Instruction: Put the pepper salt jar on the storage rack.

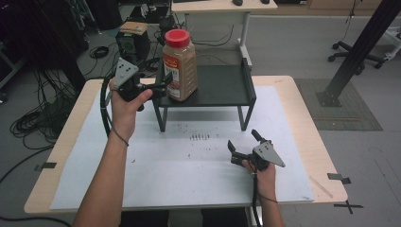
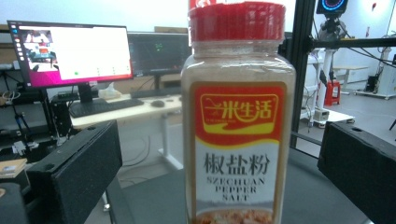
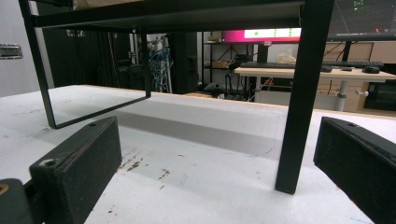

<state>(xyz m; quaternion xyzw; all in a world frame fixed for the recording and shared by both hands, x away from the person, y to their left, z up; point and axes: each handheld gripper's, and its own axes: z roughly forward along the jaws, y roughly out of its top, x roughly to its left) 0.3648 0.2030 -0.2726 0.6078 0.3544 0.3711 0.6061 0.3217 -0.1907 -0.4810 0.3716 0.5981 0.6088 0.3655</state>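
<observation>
Red-capped pepper salt jar [image 1: 179, 65] upright on the black shelf [image 1: 222, 85], at its left end near the edge. Left gripper [image 1: 158, 87] beside the jar, jaws spread either side, not touching. Right gripper [image 1: 243, 144] open, idle, in front of the shelf. Risk: an off-centre squeeze could tip the tall jar off the edge.

The bottle [image 2: 238, 116] carries a label [image 2: 237, 154] with a red and yellow brand panel reading "米生活". Below, on white, stand the large characters "椒盐粉" and the English "SZECHUAN PEPPER SALT". Small script inside the logo is probably more text, but too fine to read.
</observation>
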